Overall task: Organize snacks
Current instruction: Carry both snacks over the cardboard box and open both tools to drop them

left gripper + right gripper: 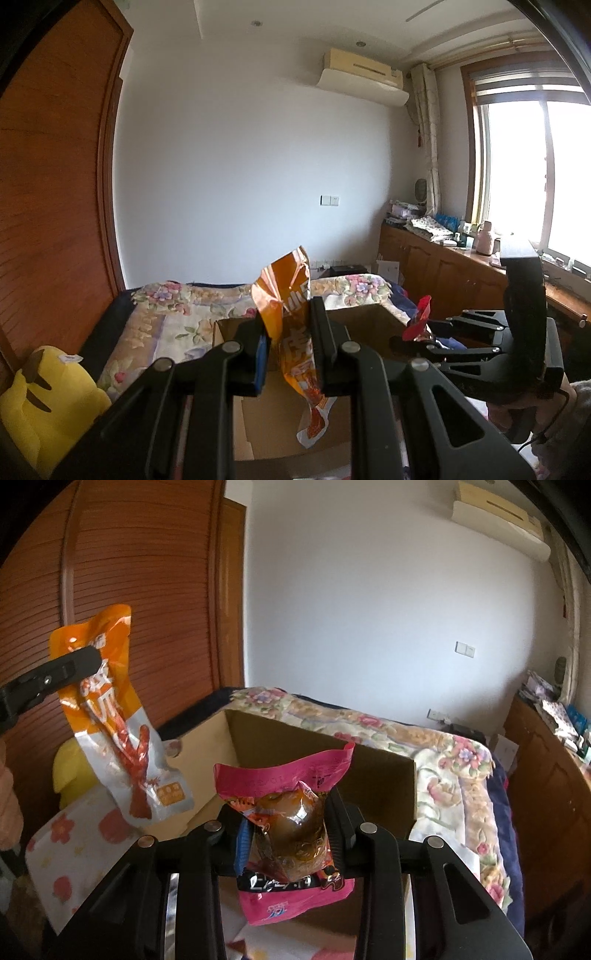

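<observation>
Left gripper (286, 354): fingers clamped narrow on a crinkled orange-and-silver foil snack pouch (293, 332), held up above the open brown cardboard box (373, 317). Right gripper (290, 843): fingers pinched on a pink plastic snack packet with a clear window showing a brown glossy lump (291, 827), likewise over the box. Box resting on a bed with a floral quilt (454, 771). Yellow plush toy (44, 402) beside the bed, against a brown slatted wooden wardrobe (147, 590).
</observation>
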A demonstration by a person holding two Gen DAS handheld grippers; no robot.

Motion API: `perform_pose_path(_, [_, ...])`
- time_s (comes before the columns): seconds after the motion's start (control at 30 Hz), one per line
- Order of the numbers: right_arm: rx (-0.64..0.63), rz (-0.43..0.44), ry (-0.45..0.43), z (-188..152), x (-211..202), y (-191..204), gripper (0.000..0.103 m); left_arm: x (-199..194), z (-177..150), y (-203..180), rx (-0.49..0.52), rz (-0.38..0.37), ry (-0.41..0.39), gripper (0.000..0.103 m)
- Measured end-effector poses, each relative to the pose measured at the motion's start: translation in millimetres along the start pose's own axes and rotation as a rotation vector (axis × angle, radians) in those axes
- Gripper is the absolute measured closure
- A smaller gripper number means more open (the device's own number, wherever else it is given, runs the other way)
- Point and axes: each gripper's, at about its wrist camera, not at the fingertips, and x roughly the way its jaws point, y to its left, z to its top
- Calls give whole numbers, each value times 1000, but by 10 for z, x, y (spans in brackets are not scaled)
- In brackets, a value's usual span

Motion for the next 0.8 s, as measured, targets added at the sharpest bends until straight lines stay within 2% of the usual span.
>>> perform_pose_path(0.2, [14, -56, 41, -62, 347, -99, 69, 336, -190, 35, -2, 4, 69, 86])
perform_pose_path(0.57, [2, -62, 127, -394, 608, -69, 68, 694, -548, -115, 16, -1, 212, 85])
perform_pose_path(0.63, [0, -59, 143, -436, 631, -41, 67, 714, -577, -141, 30, 6, 228, 77])
perform_pose_path(0.73, [11, -38, 172, -485, 666, -17, 59, 721, -605, -203, 54, 29, 243, 73])
perform_pose_path(0.8, [33, -29, 184, -502, 660, -44, 52, 707, -609, -215, 55, 22, 248, 65])
